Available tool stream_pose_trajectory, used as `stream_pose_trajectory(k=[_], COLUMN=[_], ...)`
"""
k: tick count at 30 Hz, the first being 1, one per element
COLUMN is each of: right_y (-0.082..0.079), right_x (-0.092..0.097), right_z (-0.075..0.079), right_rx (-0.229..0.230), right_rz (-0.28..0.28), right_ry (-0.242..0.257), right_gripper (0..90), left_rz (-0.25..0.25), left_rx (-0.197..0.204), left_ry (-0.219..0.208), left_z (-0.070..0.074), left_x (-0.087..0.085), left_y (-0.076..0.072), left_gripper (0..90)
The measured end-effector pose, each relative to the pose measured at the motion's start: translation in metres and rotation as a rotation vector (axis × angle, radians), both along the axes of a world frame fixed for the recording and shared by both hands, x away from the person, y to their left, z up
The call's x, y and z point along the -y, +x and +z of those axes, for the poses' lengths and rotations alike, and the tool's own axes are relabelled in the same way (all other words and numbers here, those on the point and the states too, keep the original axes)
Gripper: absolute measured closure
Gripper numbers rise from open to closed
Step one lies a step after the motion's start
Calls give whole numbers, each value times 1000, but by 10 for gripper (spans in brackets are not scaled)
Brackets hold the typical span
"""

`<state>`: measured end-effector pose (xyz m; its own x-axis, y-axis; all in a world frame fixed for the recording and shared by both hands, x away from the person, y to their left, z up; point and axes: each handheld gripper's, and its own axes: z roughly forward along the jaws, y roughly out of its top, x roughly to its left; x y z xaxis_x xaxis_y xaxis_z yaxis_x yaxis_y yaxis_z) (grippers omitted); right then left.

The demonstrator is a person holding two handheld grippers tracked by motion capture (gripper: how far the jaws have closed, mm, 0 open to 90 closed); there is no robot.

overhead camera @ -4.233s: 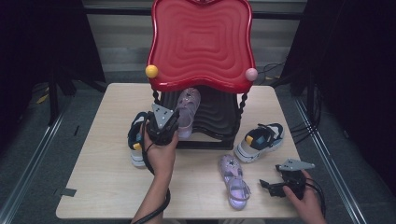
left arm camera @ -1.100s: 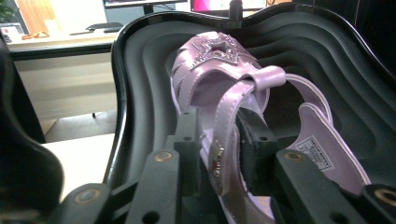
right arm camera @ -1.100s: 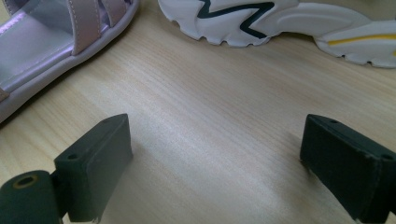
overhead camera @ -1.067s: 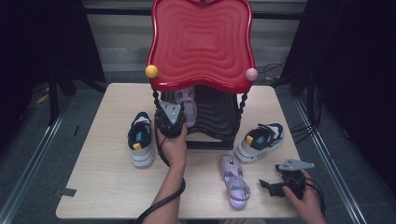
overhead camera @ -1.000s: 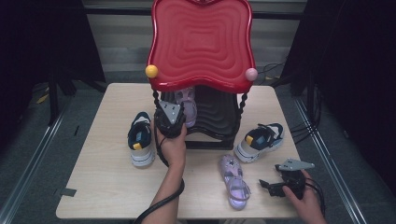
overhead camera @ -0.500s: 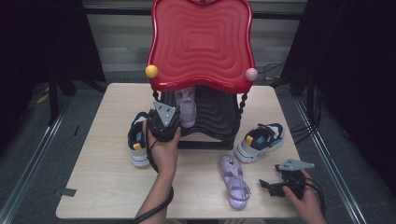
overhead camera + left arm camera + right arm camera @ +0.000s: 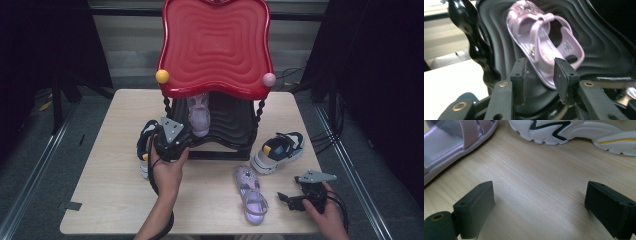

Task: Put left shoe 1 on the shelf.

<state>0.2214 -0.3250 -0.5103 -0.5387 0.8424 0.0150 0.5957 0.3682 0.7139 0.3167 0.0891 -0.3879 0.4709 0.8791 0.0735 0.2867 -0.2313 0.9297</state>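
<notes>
A purple sandal (image 7: 200, 117) lies tilted on the black lower shelf (image 7: 235, 125) of a rack with a red wavy top (image 7: 215, 45). My left gripper (image 7: 184, 135) is just in front of it. In the left gripper view the sandal (image 7: 544, 42) has its heel end between the jaws of my left gripper (image 7: 540, 75). The jaws have just been opening, and the pads do not press on the heel. The matching sandal (image 7: 251, 195) lies on the table. My right gripper (image 7: 289, 197) rests beside it, and in its own view my right gripper (image 7: 539, 205) stands wide open over bare wood.
A white sneaker (image 7: 277, 150) sits right of the rack, and its sole (image 7: 574, 130) is close ahead of the right jaws. A dark sneaker (image 7: 146, 137) lies left of the rack, under my left hand. A twisted black post (image 7: 474, 42) stands left of the shelf.
My left gripper has drawn back from the shelf toward the near left and its jaws have widened. The purple sandal stays on the shelf. The right hand has not moved.
</notes>
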Motion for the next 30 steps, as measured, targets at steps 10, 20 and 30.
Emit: stream_pose_trajectory(k=[10, 20, 30], right_y=[0, 0, 0], right_x=[0, 0, 0], right_z=[0, 0, 0], right_rx=[0, 0, -1], right_rz=[0, 0, -1], right_ry=[0, 0, 1], right_gripper=[83, 83, 83], left_rz=[-87, -142, -204], left_rx=[-91, -147, -209], left_ry=[42, 39, 23], left_z=[-19, -33, -40], left_x=[-1, -7, -16], left_y=[-4, -10, -16], left_gripper=[578, 523, 437])
